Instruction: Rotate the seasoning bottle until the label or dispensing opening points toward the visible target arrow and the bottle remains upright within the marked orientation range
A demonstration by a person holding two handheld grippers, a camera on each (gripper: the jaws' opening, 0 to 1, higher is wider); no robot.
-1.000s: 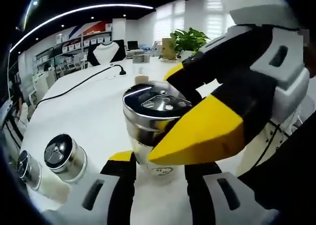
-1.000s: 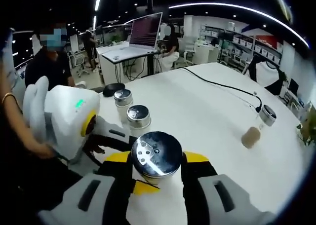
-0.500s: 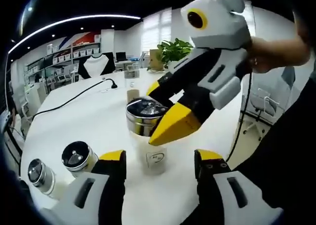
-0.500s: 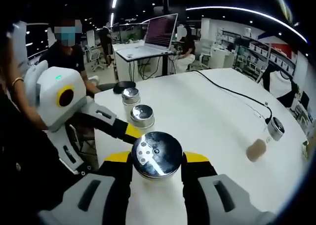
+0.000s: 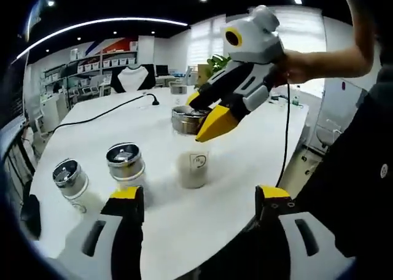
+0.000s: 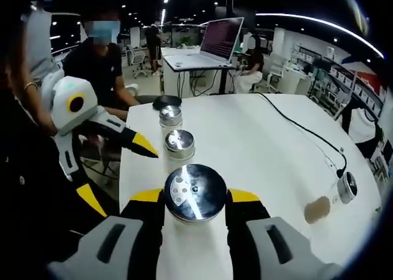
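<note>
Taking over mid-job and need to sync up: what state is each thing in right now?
Seasoning bottle: upright on the table, steel cap gripped.
Right tool: shut on the seasoning bottle's cap.
Left tool: open, holding nothing.
Two spare shakers: upright, untouched.
Far shaker: lying on its side.
Laptop: open, screen lit.

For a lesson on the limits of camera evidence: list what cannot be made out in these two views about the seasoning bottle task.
- Target arrow: no marking can be made out on the white table in either view.
- Seasoning bottle label: too small to read in the left gripper view.
- Bottle body: right gripper view, hidden under its own lid.
- Right gripper contact faces: hidden by the lid.
</note>
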